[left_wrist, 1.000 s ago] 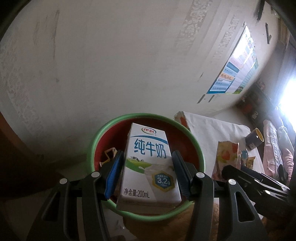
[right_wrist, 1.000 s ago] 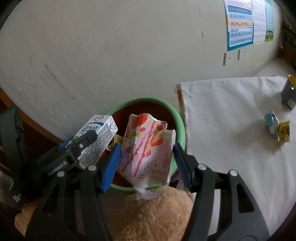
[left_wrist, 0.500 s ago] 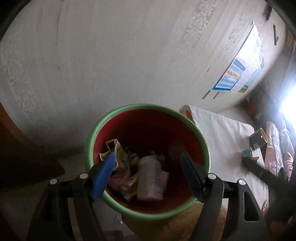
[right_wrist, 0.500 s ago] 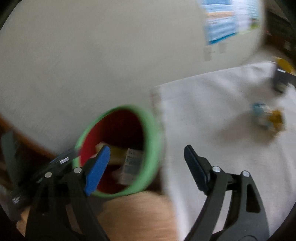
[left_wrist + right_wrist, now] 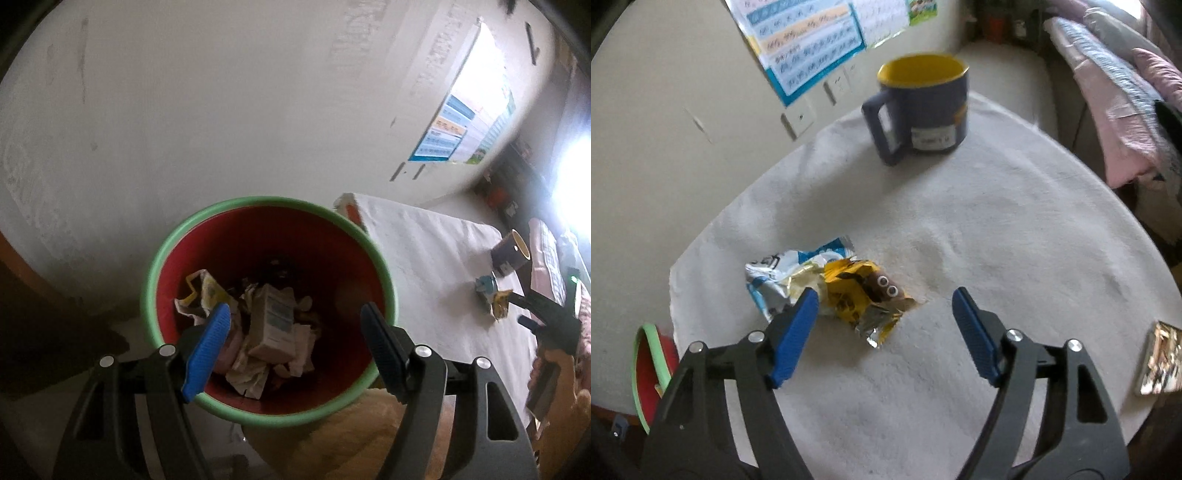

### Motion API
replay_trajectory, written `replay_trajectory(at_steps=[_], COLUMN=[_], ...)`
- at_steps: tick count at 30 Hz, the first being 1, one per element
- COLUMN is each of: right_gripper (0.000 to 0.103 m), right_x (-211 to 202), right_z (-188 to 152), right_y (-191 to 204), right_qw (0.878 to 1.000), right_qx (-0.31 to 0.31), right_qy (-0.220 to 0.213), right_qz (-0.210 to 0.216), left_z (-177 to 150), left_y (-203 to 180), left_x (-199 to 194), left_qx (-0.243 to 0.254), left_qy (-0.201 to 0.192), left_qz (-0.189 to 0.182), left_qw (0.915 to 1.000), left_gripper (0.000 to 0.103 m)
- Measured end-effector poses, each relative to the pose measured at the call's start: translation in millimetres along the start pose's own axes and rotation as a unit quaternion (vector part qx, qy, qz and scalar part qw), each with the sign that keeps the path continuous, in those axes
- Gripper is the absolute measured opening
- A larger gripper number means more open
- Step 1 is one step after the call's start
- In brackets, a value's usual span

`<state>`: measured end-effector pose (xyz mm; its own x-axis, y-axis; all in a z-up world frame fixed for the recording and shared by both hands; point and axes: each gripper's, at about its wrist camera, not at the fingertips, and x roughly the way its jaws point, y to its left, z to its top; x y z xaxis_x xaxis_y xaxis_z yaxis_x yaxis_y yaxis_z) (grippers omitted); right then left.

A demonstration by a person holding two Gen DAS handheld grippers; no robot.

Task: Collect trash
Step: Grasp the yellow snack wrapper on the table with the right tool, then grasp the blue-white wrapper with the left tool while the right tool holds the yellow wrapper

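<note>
The red plastic bin with a green rim (image 5: 364, 236) stands directly below the left gripper (image 5: 295, 345), between the wall and the edge of the white cloth-covered worktop (image 5: 424, 258). A white milk carton (image 5: 275, 323) lies inside the bin on crumpled paper and wrappers, seen between the two blue-padded fingers (image 5: 208, 345) but well beneath them. The left fingers are spread wide and hold nothing; no pad touches the bin or its contents.

The right gripper (image 5: 886, 328) hovers over the worktop (image 5: 997, 229). A crumpled yellow foil wrapper with printed eyes (image 5: 864, 291) lies flat on the cloth, touching a crumpled blue-and-white foil wrapper (image 5: 783, 269) on its left. Both wrappers sit just ahead of the left-side finger (image 5: 794, 339), nearer to it than to the other finger. The right fingers are wide apart and closing, with nothing gripped; whether a pad touches the wrappers cannot be told. A dark blue mug with a yellow interior (image 5: 923, 107) stands upright farther back.
</note>
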<state>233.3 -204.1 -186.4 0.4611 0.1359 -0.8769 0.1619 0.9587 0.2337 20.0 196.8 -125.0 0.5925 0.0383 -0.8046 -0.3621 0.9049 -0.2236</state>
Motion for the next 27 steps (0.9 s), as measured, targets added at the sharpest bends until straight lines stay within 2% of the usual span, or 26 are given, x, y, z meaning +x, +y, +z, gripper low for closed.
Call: replay_trajectory(at_steps=[1,2,4,5,7,12,16,20,23,27], right_gripper=[0.065,0.053,0.045,0.036,0.030,0.029,0.029,0.029,0.029,0.029], right_x=[6.9,13.4,20.4,20.8,13.0,-34.3,-68.7,-87.9,-92.8,-96.2], right_z=[1.7,1.1,0.5,0.0,-4.5,-38.2,-96.2,-152.0,-167.8,-167.7], right_y=[0.9,0.6,-2.4,-4.0,-6.3,-21.0,-37.6,-51.9,-55.6,-54.2], right_qw=[1.000,1.000,0.999,0.999,0.998,0.996,0.996,0.996,0.995,0.993], right_qx=[-0.005,-0.005,0.007,0.012,0.009,-0.010,-0.031,-0.041,-0.048,-0.063], right_qy=[0.012,0.020,0.026,0.025,0.022,-0.008,-0.010,0.001,0.002,-0.014], right_qz=[0.004,0.010,0.030,0.042,0.057,0.085,0.088,0.080,0.083,0.095], left_z=[0.2,-0.2,-0.2,-1.0,-1.9,-3.9,-7.1,-2.0,4.9,9.3], left_y=[-5.0,-10.7,-23.4,-30.0,-48.0,-108.4,-168.6,-229.5,-263.7,-297.7], left_x=[-0.8,-1.6,-2.0,-2.9,-3.8,2.3,23.5,60.0,84.9,120.5], left_qx=[0.004,0.008,0.018,0.025,0.043,0.092,0.144,0.177,0.185,0.192], left_qy=[0.001,0.003,0.006,0.006,0.007,0.012,0.020,0.034,0.038,0.058], left_qz=[-0.002,-0.005,-0.014,-0.017,-0.027,-0.073,-0.107,-0.121,-0.124,-0.094], left_qw=[1.0000,0.9999,0.9997,0.9995,0.9987,0.9930,0.9835,0.9761,0.9743,0.9751], left_gripper=[0.070,0.070,0.070,0.070,0.070,0.070,0.070,0.070,0.070,0.069])
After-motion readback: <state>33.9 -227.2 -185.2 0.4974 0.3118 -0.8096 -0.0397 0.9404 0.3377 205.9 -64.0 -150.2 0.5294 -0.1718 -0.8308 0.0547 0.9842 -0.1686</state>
